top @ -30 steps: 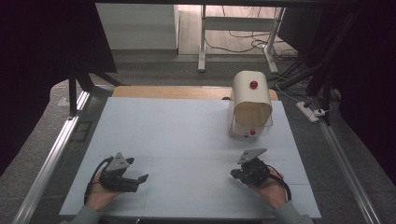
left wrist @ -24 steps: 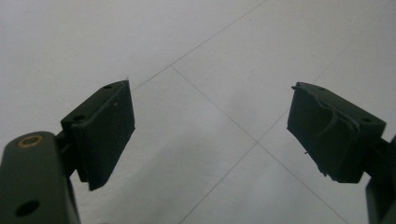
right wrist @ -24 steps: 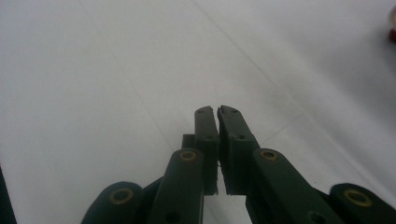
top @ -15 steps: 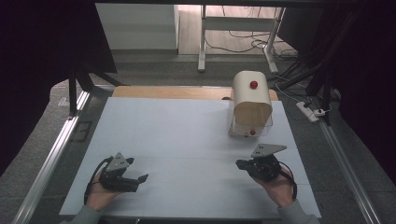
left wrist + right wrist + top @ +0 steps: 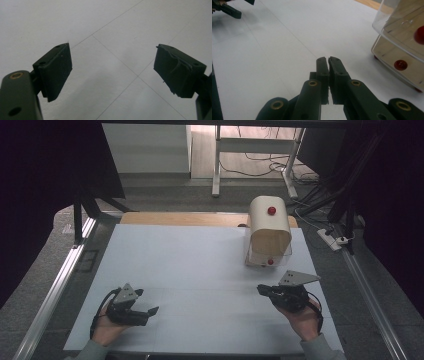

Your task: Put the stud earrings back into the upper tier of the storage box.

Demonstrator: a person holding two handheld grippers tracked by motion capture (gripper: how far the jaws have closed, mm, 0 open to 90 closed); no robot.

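Note:
A small wooden box (image 5: 269,227) with a rounded roll-front lid stands at the far right of the white table (image 5: 200,255). It has a red knob on top (image 5: 271,210) and another low on its front (image 5: 270,262). My right gripper (image 5: 261,289) is held just in front of the box, jaws shut with nothing between them. In the right gripper view its closed tips (image 5: 328,60) point at bare table, with the box (image 5: 402,35) and its lower red knob (image 5: 400,65) to the right. My left gripper (image 5: 148,301) rests near the front left, jaws wide open and empty (image 5: 112,70).
A wooden board (image 5: 180,218) lies along the table's far edge. Metal rails (image 5: 55,285) run along both sides of the table. Beyond it are table legs (image 5: 216,165), cables and a power strip (image 5: 332,241) on the floor.
My right gripper has lifted a little and shifted to the right, closer to the front of the box. The left gripper has stayed where it was.

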